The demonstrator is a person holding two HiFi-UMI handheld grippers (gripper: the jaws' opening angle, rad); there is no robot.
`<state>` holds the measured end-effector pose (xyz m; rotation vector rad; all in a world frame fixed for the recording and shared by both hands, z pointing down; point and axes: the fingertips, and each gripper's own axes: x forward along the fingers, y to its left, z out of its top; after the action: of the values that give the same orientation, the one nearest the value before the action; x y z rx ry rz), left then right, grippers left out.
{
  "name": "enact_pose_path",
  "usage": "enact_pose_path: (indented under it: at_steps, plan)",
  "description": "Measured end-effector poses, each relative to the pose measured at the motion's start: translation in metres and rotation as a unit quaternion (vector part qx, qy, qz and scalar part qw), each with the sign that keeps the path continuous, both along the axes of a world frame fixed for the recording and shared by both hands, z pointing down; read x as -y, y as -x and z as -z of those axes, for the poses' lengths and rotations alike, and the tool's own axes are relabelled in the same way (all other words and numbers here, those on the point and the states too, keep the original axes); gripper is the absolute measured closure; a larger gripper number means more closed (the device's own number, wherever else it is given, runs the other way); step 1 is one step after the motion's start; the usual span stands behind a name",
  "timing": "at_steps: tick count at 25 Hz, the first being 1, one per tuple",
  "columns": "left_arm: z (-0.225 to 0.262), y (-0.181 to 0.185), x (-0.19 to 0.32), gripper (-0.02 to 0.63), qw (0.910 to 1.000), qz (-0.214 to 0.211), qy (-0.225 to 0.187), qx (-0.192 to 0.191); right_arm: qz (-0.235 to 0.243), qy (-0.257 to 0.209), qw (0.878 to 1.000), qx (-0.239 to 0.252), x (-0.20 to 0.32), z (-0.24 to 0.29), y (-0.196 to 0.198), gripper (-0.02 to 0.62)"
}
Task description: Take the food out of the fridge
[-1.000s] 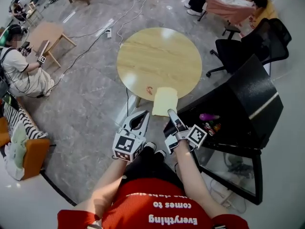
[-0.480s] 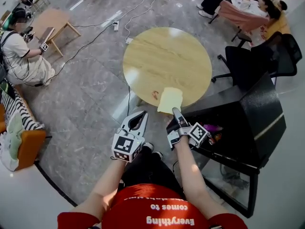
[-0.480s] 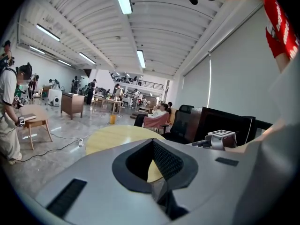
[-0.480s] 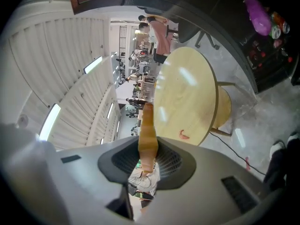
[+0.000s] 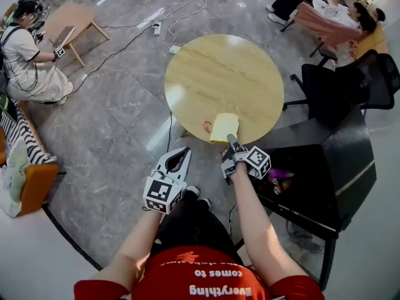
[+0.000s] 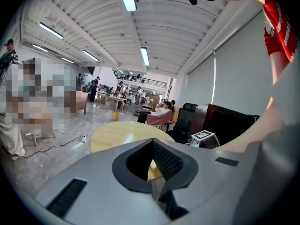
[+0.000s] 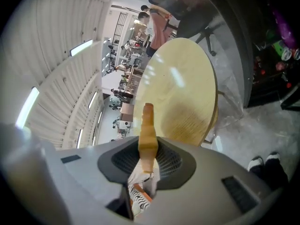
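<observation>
My right gripper (image 5: 232, 144) is shut on a pale yellow slice of bread (image 5: 224, 128), which hangs over the near rim of the round wooden table (image 5: 225, 74). In the right gripper view the slice (image 7: 148, 130) stands edge-on between the jaws (image 7: 149, 161). A small pink food item (image 5: 207, 127) lies on the table just left of the slice. The black fridge (image 5: 337, 161) stands open at the right, with a purple item (image 5: 279, 174) and other small foods inside. My left gripper (image 5: 185, 152) hovers over the floor left of the right one, tips together, holding nothing (image 6: 152, 146).
Black office chairs (image 5: 331, 86) stand beyond the fridge. A seated person (image 5: 28, 67) and a small wooden table (image 5: 72, 27) are at the far left, with cables across the grey floor. An orange sofa (image 5: 31, 180) sits at the left edge.
My right gripper has carried the bread away from the fridge front to the table's near rim. The left gripper has shifted only slightly.
</observation>
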<state>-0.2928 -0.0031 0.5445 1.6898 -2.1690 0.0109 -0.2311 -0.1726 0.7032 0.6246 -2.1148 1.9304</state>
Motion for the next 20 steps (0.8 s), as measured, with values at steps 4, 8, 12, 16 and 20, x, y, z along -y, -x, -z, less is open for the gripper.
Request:
enact_pose_path:
  at_steps: [4, 8, 12, 16, 20]
  plan:
    - [-0.005, 0.001, -0.002, 0.6, 1.0, 0.003, 0.004, -0.006, 0.008, -0.01, 0.999, -0.038, 0.007, -0.017, 0.004, 0.502]
    - [-0.008, 0.005, -0.001, 0.6, 0.9999, 0.007, 0.005, -0.008, 0.019, -0.021, 0.997, -0.066, 0.01, -0.029, 0.004, 0.502]
    - [-0.009, 0.01, -0.001, 0.6, 0.9999, 0.006, 0.008, -0.008, 0.03, -0.036, 0.995, -0.091, 0.01, -0.035, 0.003, 0.5]
    - [-0.009, 0.011, 0.001, 0.6, 0.9999, 0.005, 0.006, -0.01, 0.057, -0.063, 0.987, -0.137, 0.01, -0.038, 0.003, 0.499]
    - [-0.01, 0.008, 0.005, 0.6, 0.9999, 0.0, 0.009, -0.008, 0.087, -0.103, 0.971, -0.198, 0.014, -0.038, 0.003, 0.474]
